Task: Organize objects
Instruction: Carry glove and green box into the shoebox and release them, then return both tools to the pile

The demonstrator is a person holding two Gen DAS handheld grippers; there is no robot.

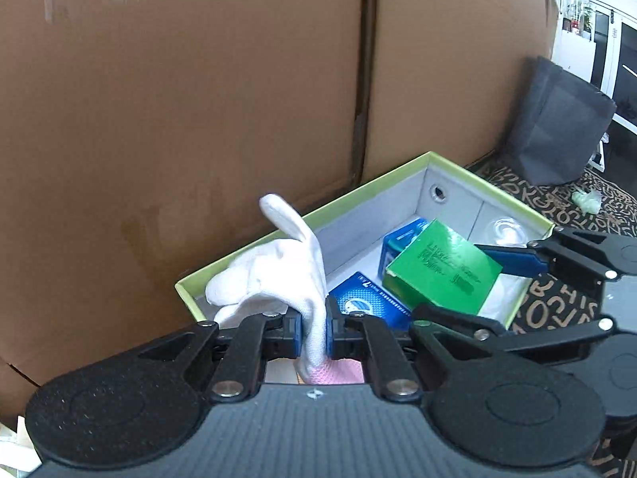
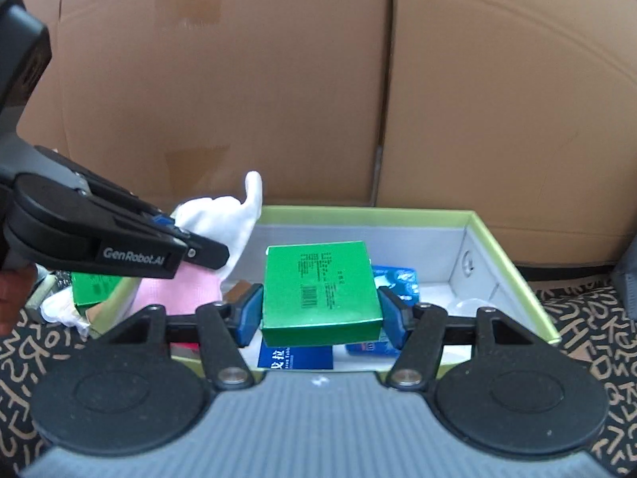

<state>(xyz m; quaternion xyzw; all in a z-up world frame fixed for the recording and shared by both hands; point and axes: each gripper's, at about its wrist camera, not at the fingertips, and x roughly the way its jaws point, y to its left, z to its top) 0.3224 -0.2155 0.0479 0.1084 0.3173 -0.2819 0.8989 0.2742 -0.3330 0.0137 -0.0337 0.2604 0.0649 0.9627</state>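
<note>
My left gripper (image 1: 313, 332) is shut on a white cloth glove (image 1: 278, 267) and holds it up at the near left rim of a green-edged open box (image 1: 398, 177). The glove also shows in the right wrist view (image 2: 223, 223), with the left gripper (image 2: 171, 239) pinching it. My right gripper (image 2: 320, 314) is shut on a green carton (image 2: 320, 288) and holds it above the box (image 2: 513, 263). The carton also shows in the left wrist view (image 1: 442, 267). Blue packets (image 1: 368, 302) lie on the box floor, also seen in the right wrist view (image 2: 394, 279).
Tall cardboard sheets (image 1: 199, 99) stand right behind the box. A pink cloth (image 2: 179, 290), a second green carton (image 2: 93, 286) and another white glove (image 2: 59, 308) lie left of the box. A grey bag (image 1: 557, 123) stands at the far right on the patterned rug (image 2: 589, 318).
</note>
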